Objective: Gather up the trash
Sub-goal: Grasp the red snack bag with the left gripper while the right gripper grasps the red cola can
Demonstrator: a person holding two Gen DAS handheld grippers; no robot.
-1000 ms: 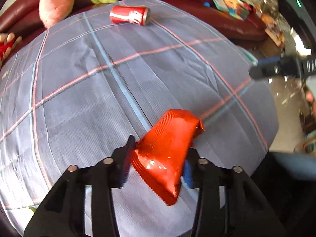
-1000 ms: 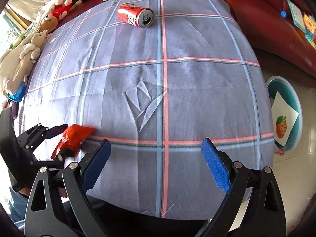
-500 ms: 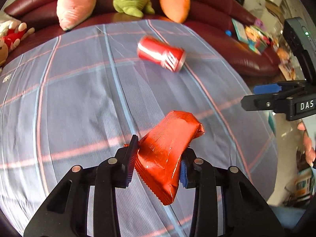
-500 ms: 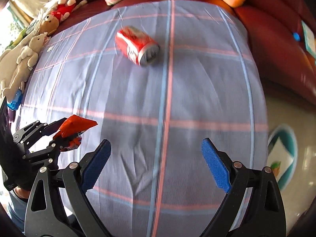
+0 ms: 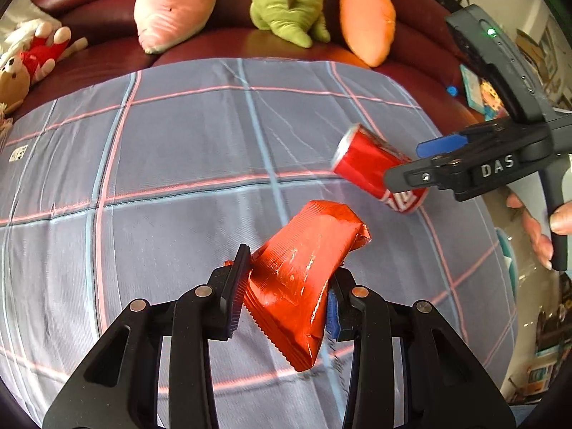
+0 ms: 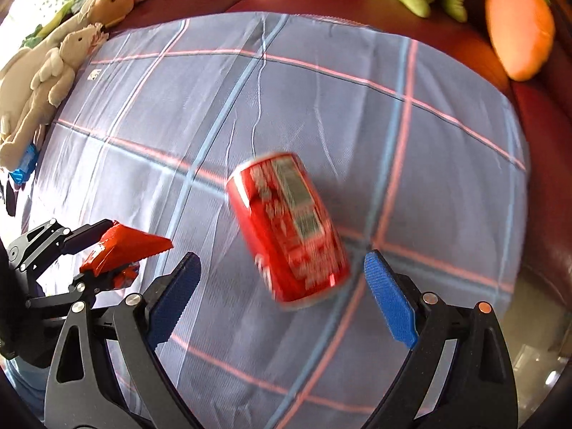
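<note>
**Closing on the can while the wrapper stays pinched**

The left gripper is pinching a crumpled red wrapper, which sticks up and forward from between its pads, clear of the checked cloth. The right gripper is spread wide, its blue pads on either side of a red soda can that lies on its side toward the cloth's right edge, away from the sofa-side edge where the plush toys sit. The can looks blurred in the right wrist view; neither pad appears to touch it.

The step in hand seems to be the grasp of the can. Done well, the right gripper comes lower so both pads meet the can's curved wall at mid-length, across its width and not along its axis. A lying can may roll on cloth, so the close should probably be square and steady, with no nudge from one pad first. A thin can may dent, so only modest pressure is wise. The left gripper should hold its pinch and keep the wrapper away from the right one's path.
</note>
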